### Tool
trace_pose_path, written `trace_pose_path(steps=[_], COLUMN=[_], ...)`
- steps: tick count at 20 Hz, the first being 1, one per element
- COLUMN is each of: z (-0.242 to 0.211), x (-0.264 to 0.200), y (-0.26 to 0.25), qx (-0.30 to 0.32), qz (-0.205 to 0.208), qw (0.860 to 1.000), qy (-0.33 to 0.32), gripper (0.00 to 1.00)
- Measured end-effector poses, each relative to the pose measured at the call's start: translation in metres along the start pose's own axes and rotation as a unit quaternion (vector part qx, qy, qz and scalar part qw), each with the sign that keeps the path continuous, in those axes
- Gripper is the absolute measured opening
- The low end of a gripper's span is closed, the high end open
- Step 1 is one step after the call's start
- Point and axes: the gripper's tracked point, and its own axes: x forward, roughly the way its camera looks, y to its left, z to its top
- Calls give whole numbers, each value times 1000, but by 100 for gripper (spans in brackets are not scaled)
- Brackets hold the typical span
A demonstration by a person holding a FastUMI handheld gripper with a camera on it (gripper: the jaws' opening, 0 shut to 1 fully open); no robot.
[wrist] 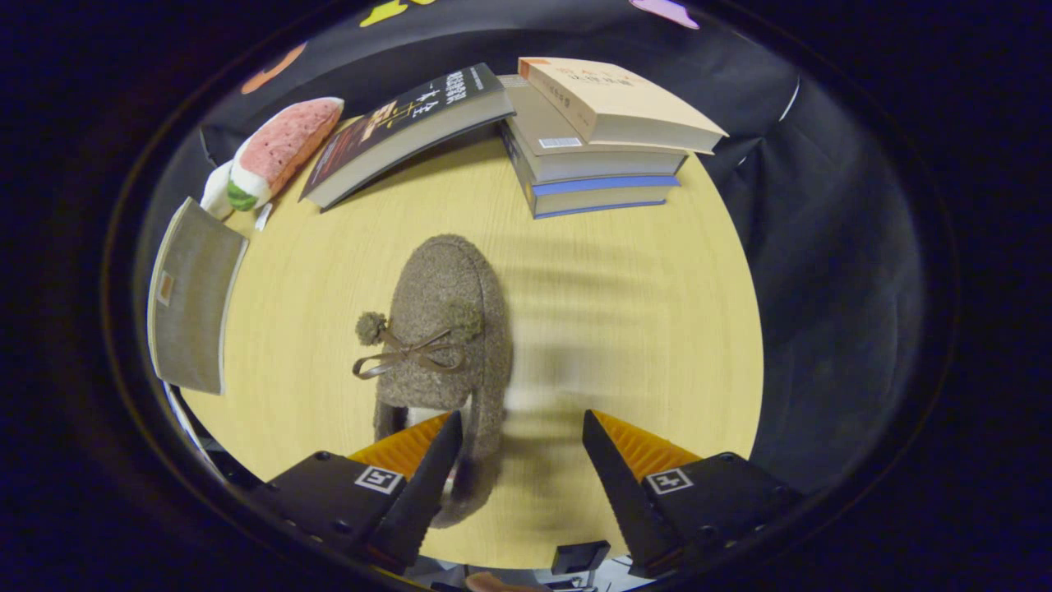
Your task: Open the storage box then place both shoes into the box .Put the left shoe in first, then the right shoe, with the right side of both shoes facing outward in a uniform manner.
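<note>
One fuzzy brown-grey slipper shoe with a pompom bow lies on the round pale wooden counter, its heel end reaching back beside the left finger of the tongs, which stand spread and hold nothing. Going by this, the shoe has yet to be gripped, so at least one placement looks left to do.
</note>
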Motion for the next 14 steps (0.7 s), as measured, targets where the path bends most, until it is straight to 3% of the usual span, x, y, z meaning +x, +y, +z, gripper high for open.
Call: trace_pose_path(steps=[1, 2, 4, 5, 7, 10, 14], z=[-2, -5, -10, -7, -7, -14, -13], x=[3, 6, 13, 13, 12, 3, -44], y=[5, 22, 26, 28, 28, 33, 50], qx=[-3, -8, -23, -26, -8, 3, 18], qz=[10, 52, 64, 69, 77, 95, 118], qw=[1000, 999, 997, 997, 997, 995, 993], qy=[4, 11, 25, 18, 9, 5, -1], gripper=[43, 32, 10, 16, 3, 0, 0])
